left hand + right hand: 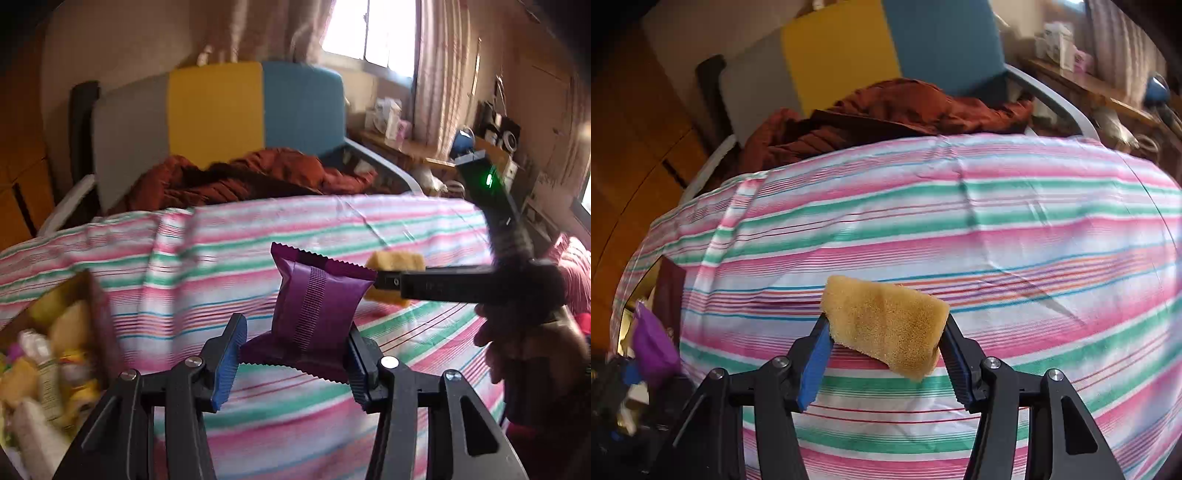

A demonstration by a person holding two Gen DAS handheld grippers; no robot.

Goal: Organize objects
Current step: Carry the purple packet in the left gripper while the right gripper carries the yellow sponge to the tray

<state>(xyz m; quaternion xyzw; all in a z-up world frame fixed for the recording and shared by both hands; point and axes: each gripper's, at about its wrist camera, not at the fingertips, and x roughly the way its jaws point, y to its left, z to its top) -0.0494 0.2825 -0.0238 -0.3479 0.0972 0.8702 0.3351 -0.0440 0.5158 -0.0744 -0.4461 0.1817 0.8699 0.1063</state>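
A striped bedsheet [997, 206] fills both wrist views, with a rust-red blanket [240, 177] bunched at its 12 o'clock edge below a grey, yellow and blue headboard [214, 110]. At 8 o'clock in my left view sits an open box [55, 332], blurred, crowded with yellowish and pale items I cannot name.

My left gripper [295, 354] pinches a purple packet [314, 306] by its lower half; the packet stands upright, clear of the sheet. My right gripper [886, 350] clamps a tan sponge [886, 321] between its blue pads, tilted down toward 5 o'clock; from the left view it hangs at 3 o'clock, just beyond the packet.

The step, as I judge it, is carrying the packet to the box. To do it well I should keep the squeeze light, since the wrapper creases easily, swing toward 8 o'clock, lower over a gap among the contents before letting go, and hold the sponge hand out of the way.
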